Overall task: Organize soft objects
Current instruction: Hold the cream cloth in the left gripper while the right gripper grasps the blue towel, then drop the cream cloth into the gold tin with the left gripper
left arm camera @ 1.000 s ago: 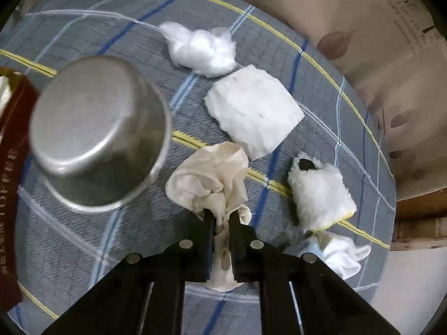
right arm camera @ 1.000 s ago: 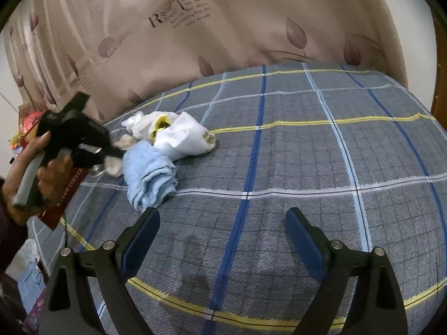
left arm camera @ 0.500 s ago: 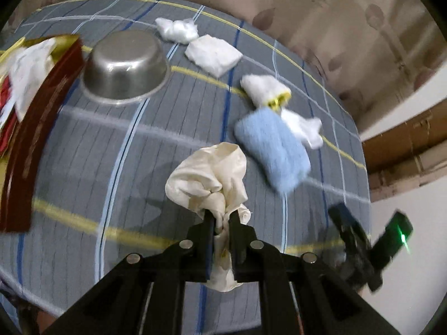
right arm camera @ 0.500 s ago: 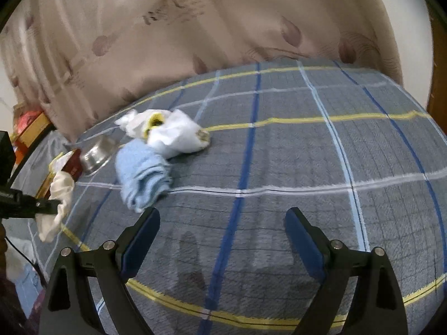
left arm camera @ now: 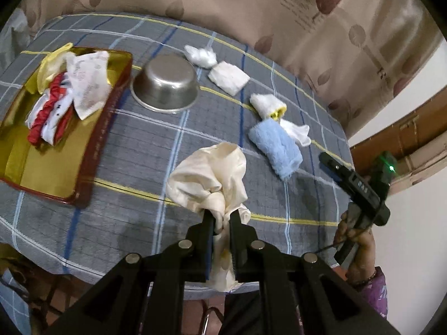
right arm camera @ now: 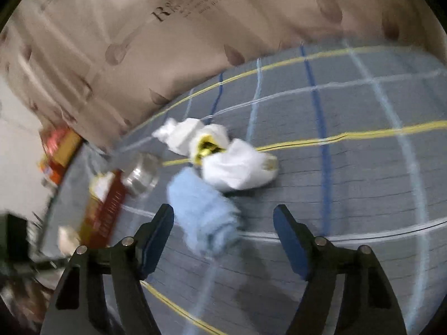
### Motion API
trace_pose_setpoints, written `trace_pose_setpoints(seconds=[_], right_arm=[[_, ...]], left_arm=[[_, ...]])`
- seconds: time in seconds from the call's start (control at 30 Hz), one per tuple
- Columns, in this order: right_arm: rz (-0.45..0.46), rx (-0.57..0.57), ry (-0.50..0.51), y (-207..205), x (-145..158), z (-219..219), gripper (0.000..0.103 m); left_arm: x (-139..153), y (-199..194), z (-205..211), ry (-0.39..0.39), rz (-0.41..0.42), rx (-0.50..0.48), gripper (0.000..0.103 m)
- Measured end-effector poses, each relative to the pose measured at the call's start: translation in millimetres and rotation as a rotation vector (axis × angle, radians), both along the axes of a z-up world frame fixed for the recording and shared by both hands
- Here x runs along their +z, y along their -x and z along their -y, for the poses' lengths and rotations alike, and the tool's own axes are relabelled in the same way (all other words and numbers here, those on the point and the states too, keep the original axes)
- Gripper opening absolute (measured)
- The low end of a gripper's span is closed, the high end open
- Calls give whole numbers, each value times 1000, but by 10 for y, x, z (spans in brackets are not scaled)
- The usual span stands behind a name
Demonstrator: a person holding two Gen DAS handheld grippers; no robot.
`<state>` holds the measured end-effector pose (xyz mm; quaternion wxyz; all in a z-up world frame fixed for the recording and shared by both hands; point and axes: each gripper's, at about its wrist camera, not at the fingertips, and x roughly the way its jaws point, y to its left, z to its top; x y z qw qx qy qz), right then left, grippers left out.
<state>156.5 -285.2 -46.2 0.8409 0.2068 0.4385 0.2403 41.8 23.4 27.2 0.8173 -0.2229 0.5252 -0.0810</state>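
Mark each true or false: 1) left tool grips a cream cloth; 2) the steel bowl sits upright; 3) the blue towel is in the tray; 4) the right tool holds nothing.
1) True: the left tool is shut on the cream cloth.
2) False: the steel bowl is upside down.
3) False: the blue towel lies on the bedspread, outside the tray.
4) True: the right tool is closing, its pads off the towel between them.

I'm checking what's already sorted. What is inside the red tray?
The red tray holds a pile: a yellow cloth, a printed white cloth and a red-and-white piece. Anything beneath the pile is covered; the near half shows bare gold lining.
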Motion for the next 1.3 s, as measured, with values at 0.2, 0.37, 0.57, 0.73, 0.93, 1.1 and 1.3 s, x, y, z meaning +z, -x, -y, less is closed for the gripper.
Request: trace_pose_setpoints(seconds=[0.2, 0.37, 0.57, 0.73, 0.93, 1.1, 1.3], right_arm=[[-52, 31, -24, -92, 9, -310, 72], [-63, 125, 146, -232, -88, -545, 73], [-92, 188, 181, -221, -239, -688, 65], [-68, 237, 228, -171, -251, -896, 22], [-24, 261, 178, 17, -96, -1082, 19], [-16, 255, 60, 202, 26, -1127, 18], [-44, 203, -90, 348, 95, -1113, 19]], left_arm=[[36, -18, -156, -7, 18, 4, 11], [-50, -37, -221, 9, 5, -11, 11], [-106, -17, -343, 33, -7, 1, 11], [-72, 17, -417, 34, 0, 17, 11], [92, 162, -558, 10, 46, 53, 11], [261, 260, -876, -54, 91, 120, 12], [305, 141, -1264, -141, 111, 153, 13]])
